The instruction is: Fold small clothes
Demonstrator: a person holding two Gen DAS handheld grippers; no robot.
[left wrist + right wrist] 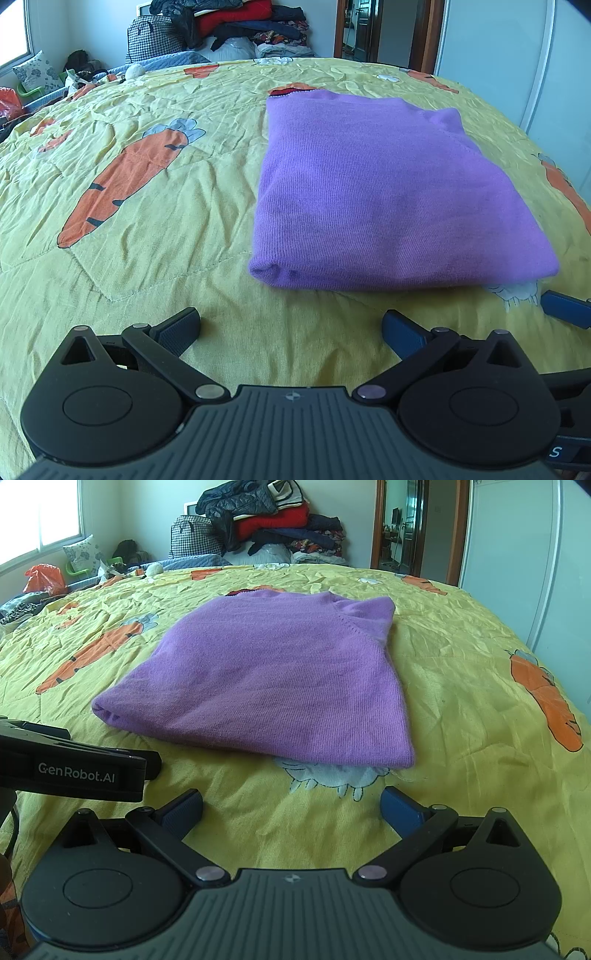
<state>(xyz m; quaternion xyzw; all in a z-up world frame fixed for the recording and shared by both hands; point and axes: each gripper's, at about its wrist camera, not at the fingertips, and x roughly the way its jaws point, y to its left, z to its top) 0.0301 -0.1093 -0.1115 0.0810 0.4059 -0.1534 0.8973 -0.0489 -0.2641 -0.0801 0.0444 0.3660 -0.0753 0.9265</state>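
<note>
The purple sweater (391,192) is lying folded on the bed (147,258), just ahead of both grippers. The left gripper (290,326) and right gripper (291,806) are hovering spread wide, fingers (183,812) released and holding nothing. The knit is looking soft, light and floppy, likely to sag and unfold if lifted by one corner; pinching the thick near fold at both ends seems safest. Its sleeves are tucked out of sight, and something red is peeking from under its far edge, too little showing to say what it is
</note>
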